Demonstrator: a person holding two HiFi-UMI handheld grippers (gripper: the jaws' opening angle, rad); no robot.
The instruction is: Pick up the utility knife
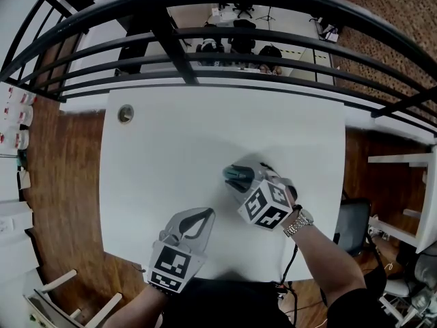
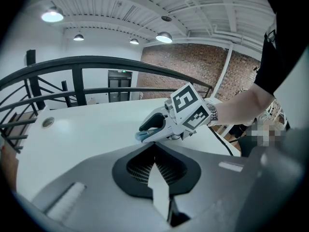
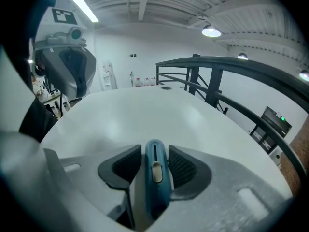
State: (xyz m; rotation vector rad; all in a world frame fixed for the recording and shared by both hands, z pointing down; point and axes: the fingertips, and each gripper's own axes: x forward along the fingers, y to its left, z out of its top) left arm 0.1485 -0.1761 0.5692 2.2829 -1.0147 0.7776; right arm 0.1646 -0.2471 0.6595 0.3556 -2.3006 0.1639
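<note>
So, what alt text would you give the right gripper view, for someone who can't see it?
A blue utility knife with a pale slider sits gripped between the two dark ribbed pads of the right gripper, seen from behind them. Beyond lies a white table edged by a black railing.

No words, brands or numbers can be read, only black-and-white square markers without letters are seen, on the right gripper, on the left gripper.
</note>
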